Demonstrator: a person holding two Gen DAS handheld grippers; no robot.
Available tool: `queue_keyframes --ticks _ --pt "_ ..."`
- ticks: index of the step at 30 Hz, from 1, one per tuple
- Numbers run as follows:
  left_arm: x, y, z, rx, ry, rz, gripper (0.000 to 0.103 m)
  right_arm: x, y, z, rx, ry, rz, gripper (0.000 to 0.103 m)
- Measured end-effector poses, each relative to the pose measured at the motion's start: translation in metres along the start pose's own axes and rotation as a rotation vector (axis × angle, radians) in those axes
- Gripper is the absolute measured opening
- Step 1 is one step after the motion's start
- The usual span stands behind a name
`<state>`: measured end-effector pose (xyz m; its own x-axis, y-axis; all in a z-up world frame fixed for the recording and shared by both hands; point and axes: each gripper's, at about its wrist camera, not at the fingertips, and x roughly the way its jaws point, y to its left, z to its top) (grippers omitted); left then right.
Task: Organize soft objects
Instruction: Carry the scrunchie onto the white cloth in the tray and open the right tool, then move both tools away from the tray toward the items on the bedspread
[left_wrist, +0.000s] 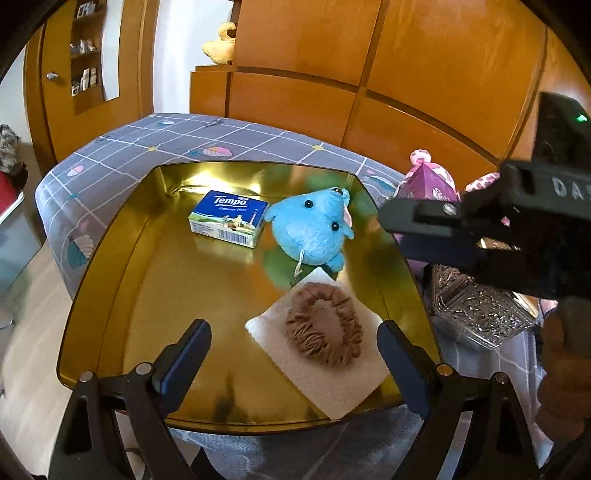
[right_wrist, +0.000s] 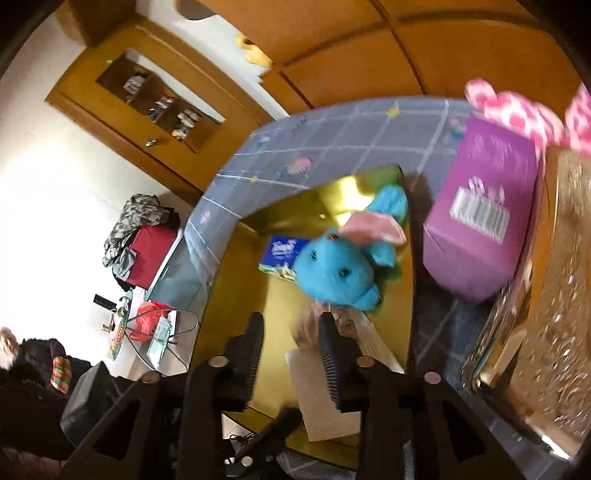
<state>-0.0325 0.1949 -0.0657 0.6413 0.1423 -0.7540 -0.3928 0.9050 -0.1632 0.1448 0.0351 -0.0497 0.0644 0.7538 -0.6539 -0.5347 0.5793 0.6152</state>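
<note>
A gold tin tray (left_wrist: 110, 258) sits on a grey checked tablecloth (left_wrist: 122, 147), soft goods half sorted. L to R inside it: a Tempo tissue pack (left_wrist: 227, 218) lying flat toward the back, a blue plush toy (left_wrist: 314, 229) just beside it, then a brown scrunchie (left_wrist: 323, 326) resting on a white napkin (left_wrist: 332, 384) at the near right corner. The left gripper (left_wrist: 293, 349) hovers low over that corner, fingers spread wide w/ nothing between them, the scrunchie lying within their span. Off the tray's right edge stand a purple carton (right_wrist: 484, 206), a pink-and-white plush (right_wrist: 517, 110) behind it and an embossed silver tin (left_wrist: 476, 306). The right gripper (right_wrist: 291, 332), tilted and blurred in its own view, hangs above the tray near the blue toy; its fingers are parted and hold nothing. Risks, as it looks from here: both tools crowd the same corner and could knock together; a grab at the scrunchie may pinch the napkin too and drag it off the slick metal; the plush, round and light, could roll if nudged.
</note>
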Motion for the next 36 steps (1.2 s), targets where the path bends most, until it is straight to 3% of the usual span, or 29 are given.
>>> queue_keyframes --ticks 12,30,36 --pt "-0.008 -0.010 0.001 0.027 -0.021 0.000 0.092 -0.048 0.008 -0.028 -0.077 -0.099 -0.106 0.039" --pt "-0.018 -0.025 -0.003 0.089 -0.032 -0.013 0.092 -0.077 0.013 -0.056 -0.158 -0.179 -0.272 0.043" --pt "-0.019 -0.031 -0.004 0.115 -0.036 -0.027 0.092 -0.089 0.007 -0.064 -0.144 -0.216 -0.311 0.052"
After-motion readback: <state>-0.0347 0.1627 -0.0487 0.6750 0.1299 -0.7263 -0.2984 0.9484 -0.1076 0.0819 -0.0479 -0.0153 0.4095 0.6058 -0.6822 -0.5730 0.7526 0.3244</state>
